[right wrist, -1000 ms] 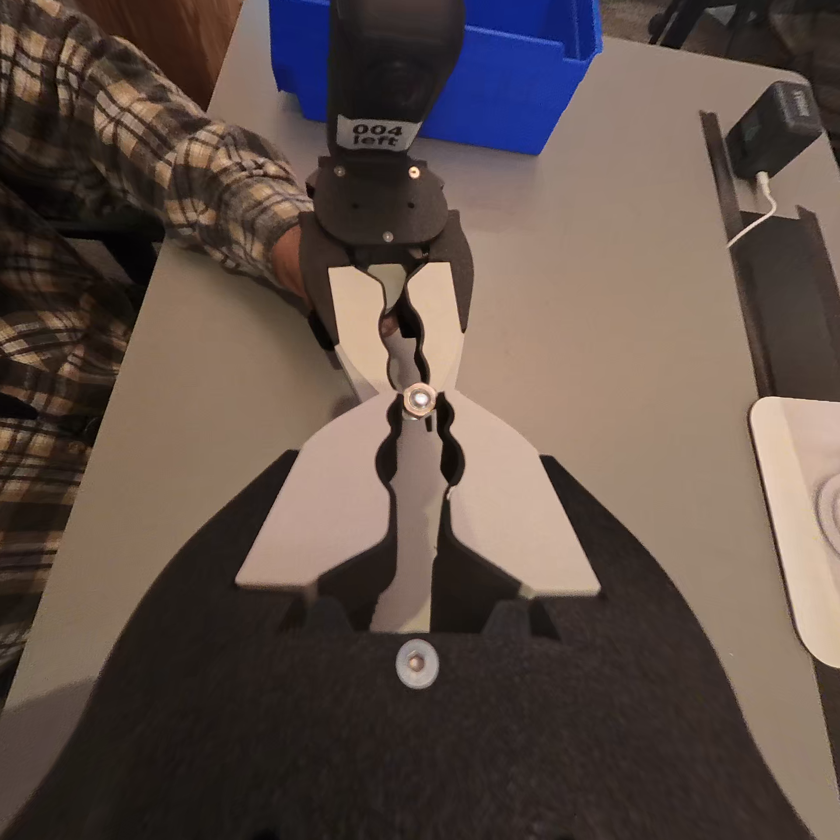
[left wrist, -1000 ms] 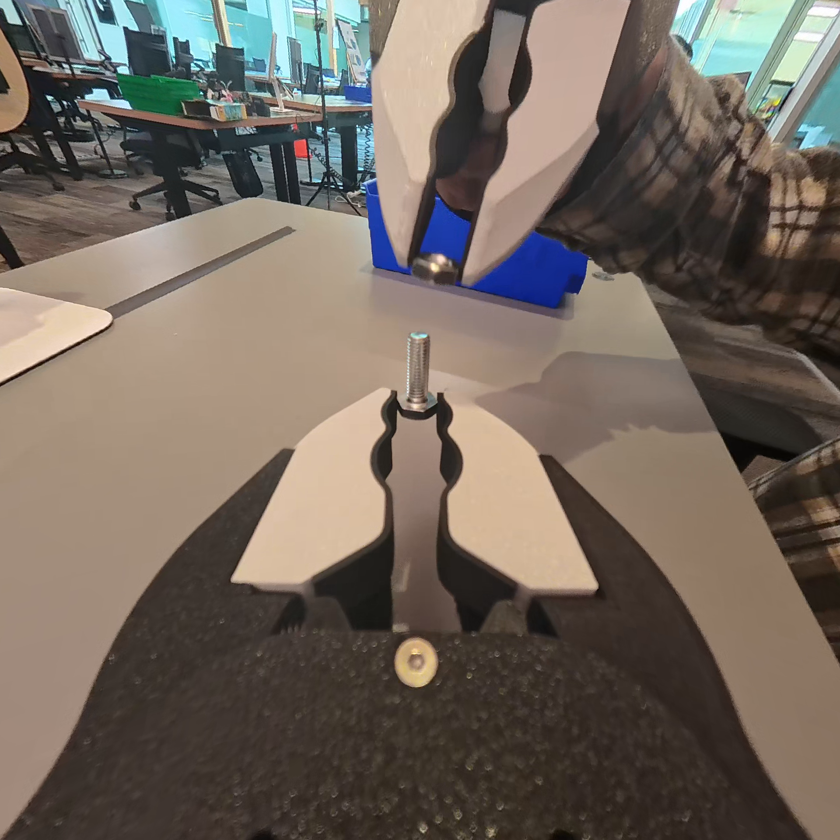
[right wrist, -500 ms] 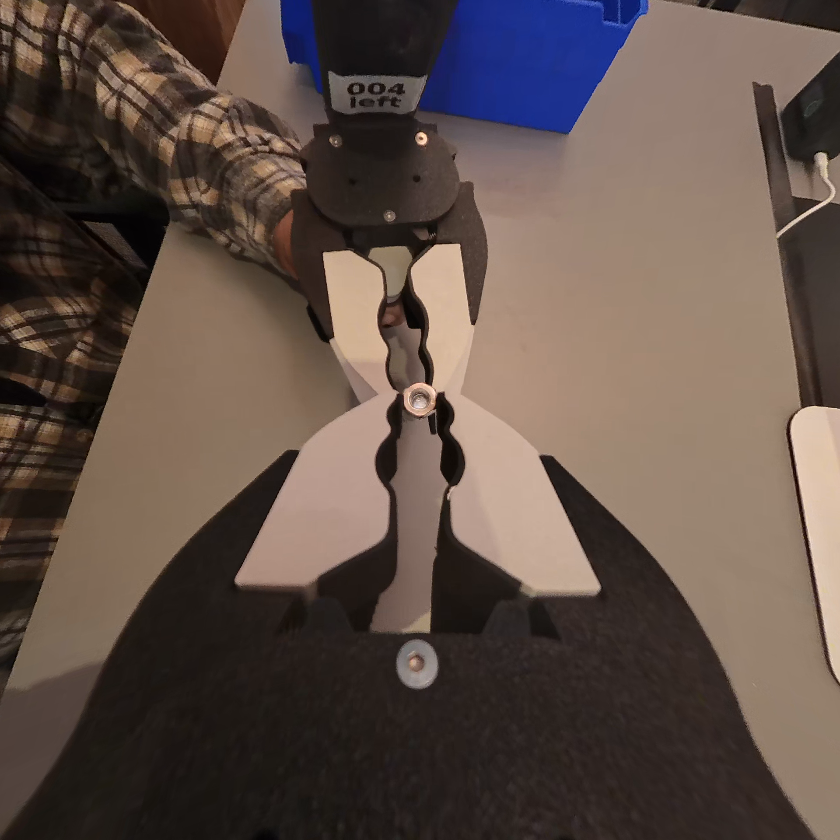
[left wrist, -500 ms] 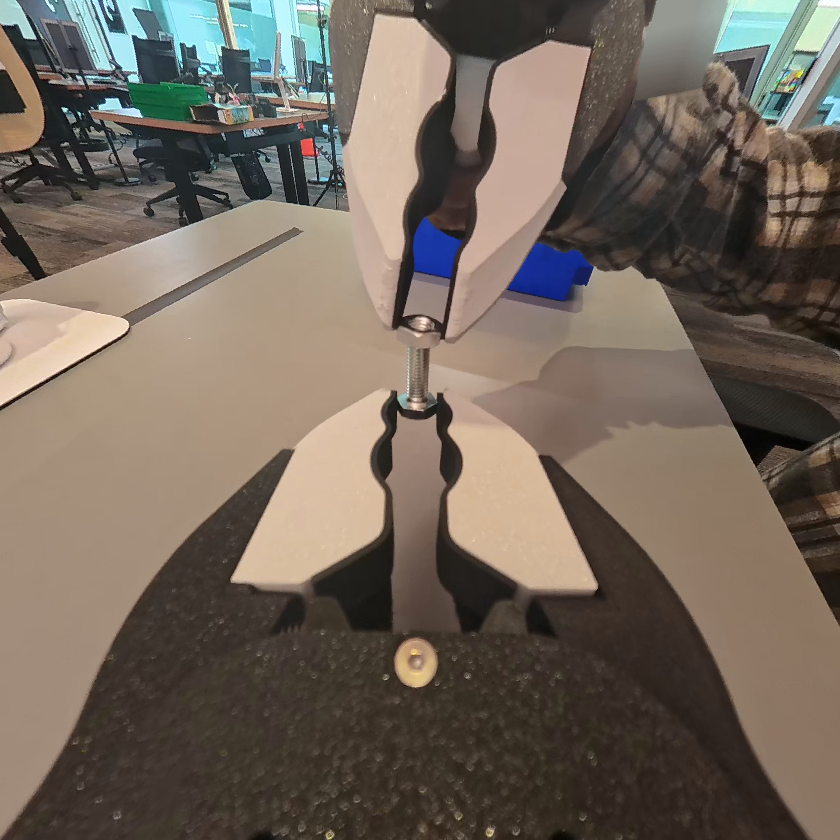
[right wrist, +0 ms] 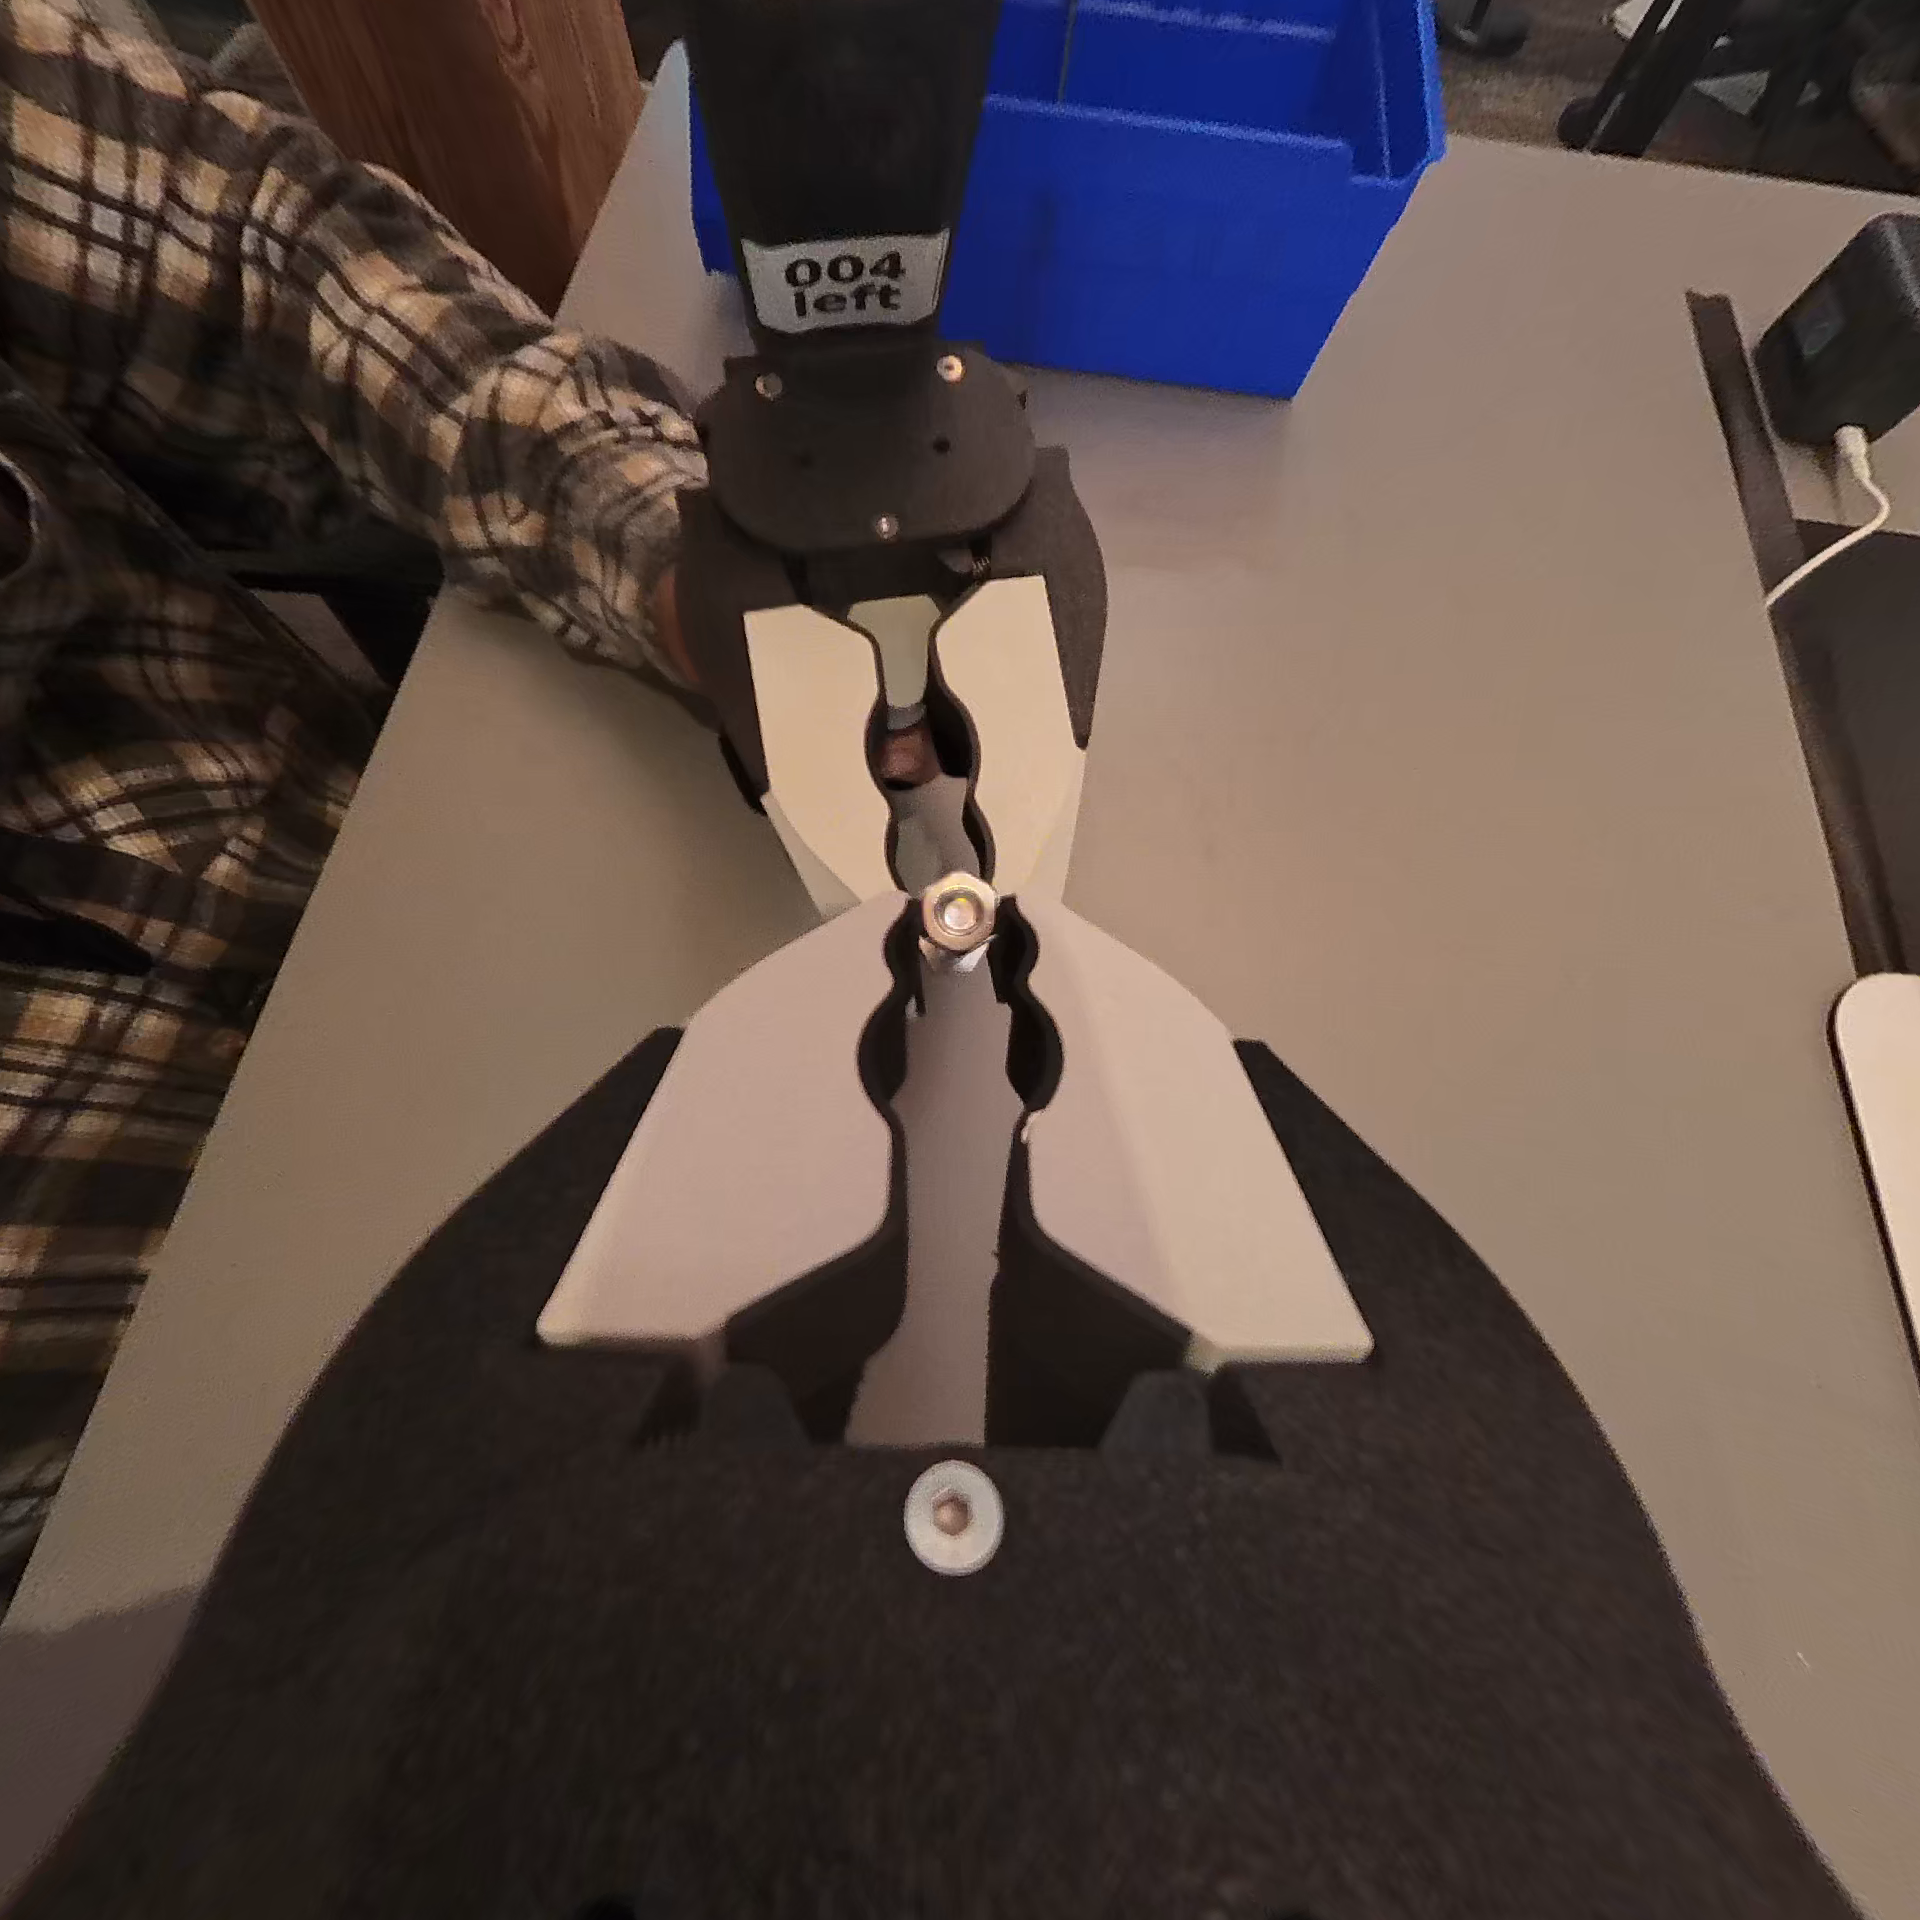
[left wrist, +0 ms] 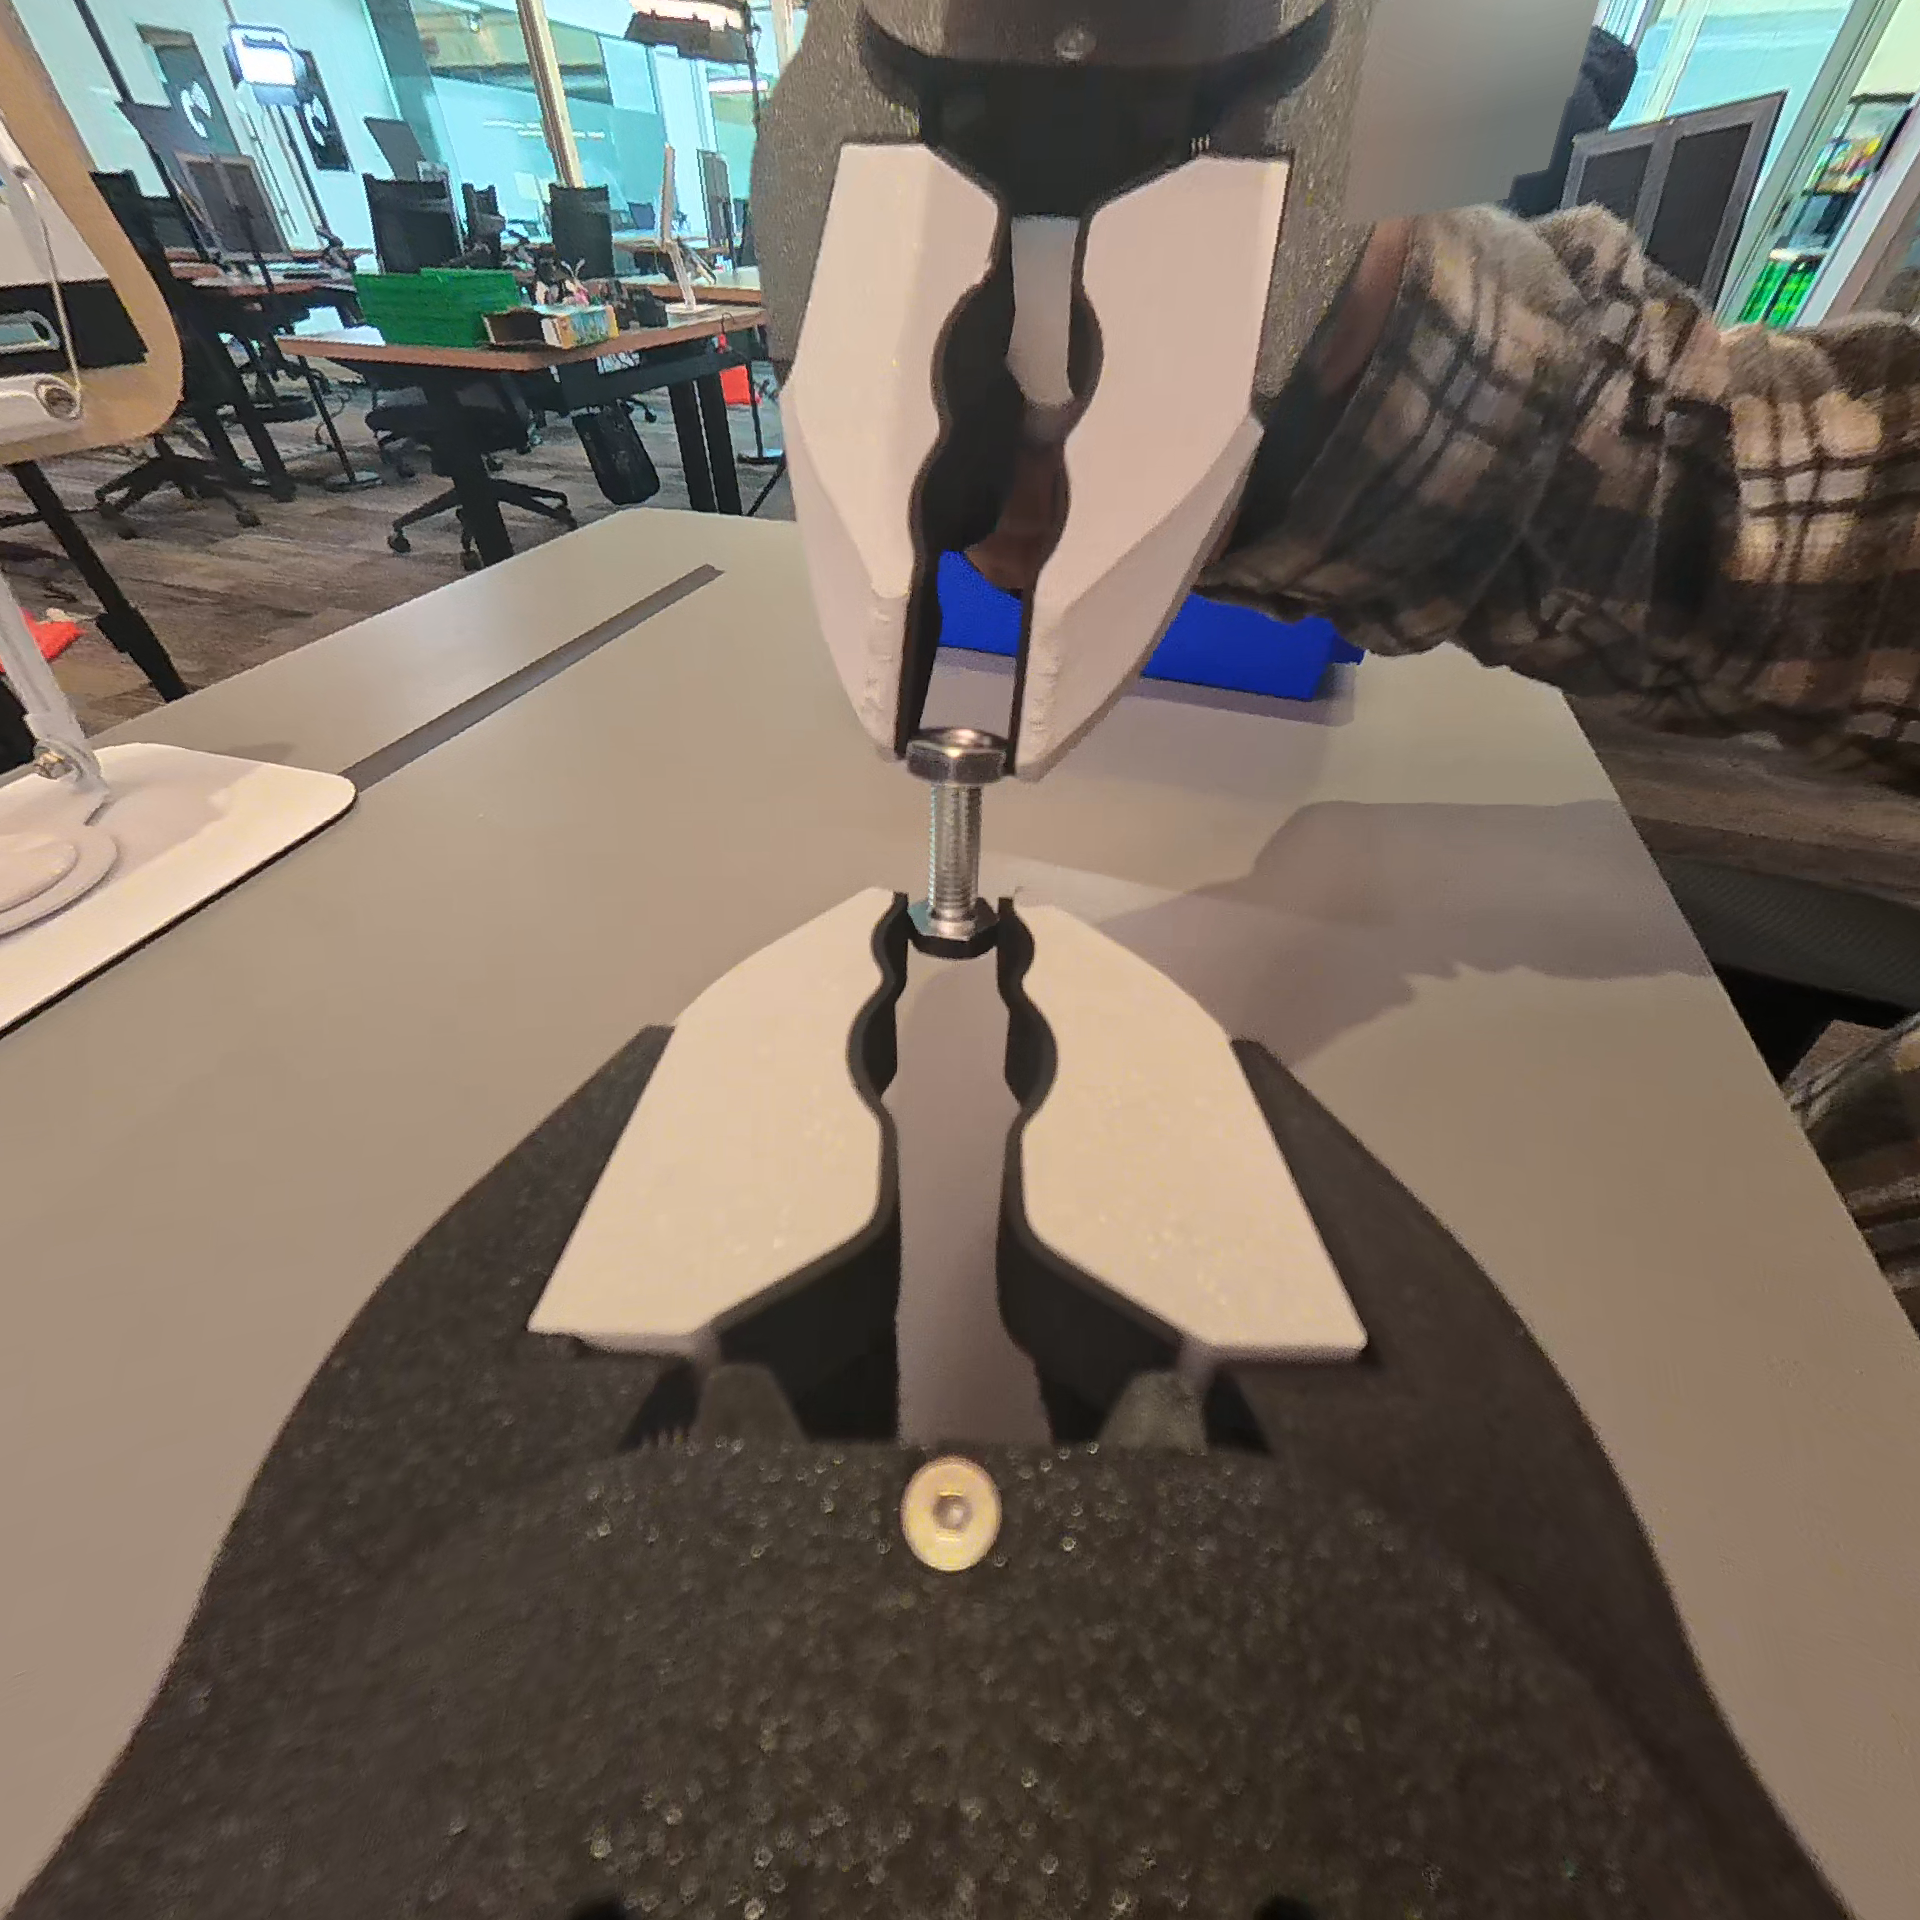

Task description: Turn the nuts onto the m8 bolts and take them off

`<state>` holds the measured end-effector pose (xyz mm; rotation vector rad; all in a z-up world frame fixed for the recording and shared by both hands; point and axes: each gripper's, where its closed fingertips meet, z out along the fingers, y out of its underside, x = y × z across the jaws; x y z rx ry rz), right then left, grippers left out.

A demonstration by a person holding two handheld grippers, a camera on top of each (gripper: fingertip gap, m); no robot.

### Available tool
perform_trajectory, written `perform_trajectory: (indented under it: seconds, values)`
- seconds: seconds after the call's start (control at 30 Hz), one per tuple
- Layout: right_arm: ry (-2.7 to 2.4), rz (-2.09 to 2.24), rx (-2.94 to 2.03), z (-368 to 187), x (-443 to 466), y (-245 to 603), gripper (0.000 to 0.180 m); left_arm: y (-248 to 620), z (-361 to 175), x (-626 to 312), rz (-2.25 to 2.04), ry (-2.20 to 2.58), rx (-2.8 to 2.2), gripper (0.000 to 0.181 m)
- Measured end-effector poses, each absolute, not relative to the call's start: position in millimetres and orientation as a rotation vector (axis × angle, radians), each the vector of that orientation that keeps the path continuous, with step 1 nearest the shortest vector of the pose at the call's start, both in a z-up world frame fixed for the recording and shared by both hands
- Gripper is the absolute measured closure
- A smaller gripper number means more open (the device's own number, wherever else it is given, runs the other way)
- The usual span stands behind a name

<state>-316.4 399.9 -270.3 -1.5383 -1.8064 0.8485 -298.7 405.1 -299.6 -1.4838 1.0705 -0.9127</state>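
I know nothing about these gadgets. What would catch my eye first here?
A steel bolt stands upright mid-table, its head pinched by the left gripper. From above, the right gripper holds a nut at the bolt's tip. Behind them sits a blue bin, and plaid sleeves show at the edges.

The bolt (left wrist: 949,847) and nut (left wrist: 957,753) are bright, glossy metal, the bolt shank showing a ridged thread. The left gripper (left wrist: 951,904) and right gripper (left wrist: 961,727) have matt, finely grained off-white plastic fingers (left wrist: 764,1132) on coarse, speckled black bodies, each fitted with a shiny metal screw (left wrist: 951,1525). The table (left wrist: 416,935) is smooth matt grey, the bin (right wrist: 1195,239) is smooth blue plastic, and the sleeve (left wrist: 1621,447) is soft plaid cloth.
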Motion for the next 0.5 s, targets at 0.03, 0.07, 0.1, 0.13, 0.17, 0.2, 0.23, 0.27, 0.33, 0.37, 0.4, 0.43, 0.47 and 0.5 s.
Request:
perform_trajectory:
  seconds: [0.03, 0.07, 0.1, 0.13, 0.17, 0.2, 0.23, 0.27, 0.33, 0.37, 0.4, 0.43, 0.47, 0.5]
  values:
    - [-1.815, 0.836, -1.544, -271.7, -315.9, 400.3, 0.166, 405.5, -301.2, -298.3, -0.907, 1.074, -1.491, 0.165]
    - [-1.819, 0.828, -1.549, -272.5, -315.5, 400.6, 0.166, 405.7, -302.2, -298.1, -0.906, 1.075, -1.496, 0.165]
    - [-1.822, 0.822, -1.554, -273.2, -315.1, 400.9, 0.166, 405.9, -302.8, -298.0, -0.908, 1.076, -1.5, 0.165]
    - [-1.825, 0.812, -1.559, -274.0, -314.6, 401.4, 0.166, 406.3, -303.5, -298.1, -0.908, 1.077, -1.505, 0.165]
    - [-1.83, 0.802, -1.562, -275.0, -314.0, 401.9, 0.166, 406.6, -304.4, -298.1, -0.907, 1.08, -1.511, 0.165]
    - [-1.836, 0.793, -1.566, -276.1, -313.7, 402.1, 0.166, 406.7, -305.6, -298.0, -0.905, 1.084, -1.516, 0.165]
    - [-1.843, 0.785, -1.569, -277.4, -313.6, 402.0, 0.166, 406.7, -307.1, -297.5, -0.902, 1.09, -1.523, 0.165]
    - [-1.85, 0.777, -1.572, -278.7, -313.4, 401.9, 0.166, 406.7, -308.6, -297.0, -0.899, 1.096, -1.529, 0.165]
    - [-1.86, 0.769, -1.575, -280.5, -313.4, 401.4, 0.166, 406.2, -311.1, -296.0, -0.9, 1.105, -1.538, 0.165]
    - [-1.861, 0.768, -1.576, -281.0, -313.5, 401.3, 0.166, 406.1, -311.7, -295.7, -0.901, 1.107, -1.54, 0.165]
    - [-1.863, 0.767, -1.58, -281.5, -313.4, 401.2, 0.166, 406.1, -312.2, -295.5, -0.9, 1.109, -1.542, 0.165]
    - [-1.863, 0.767, -1.581, -281.5, -313.3, 401.4, 0.166, 406.2, -312.4, -295.6, -0.898, 1.11, -1.543, 0.165]
    - [-1.863, 0.766, -1.582, -281.6, -313.3, 401.4, 0.166, 406.4, -312.5, -295.7, -0.897, 1.11, -1.543, 0.165]
    - [-1.863, 0.767, -1.581, -281.4, -313.3, 401.4, 0.166, 406.3, -312.4, -295.7, -0.898, 1.11, -1.543, 0.165]
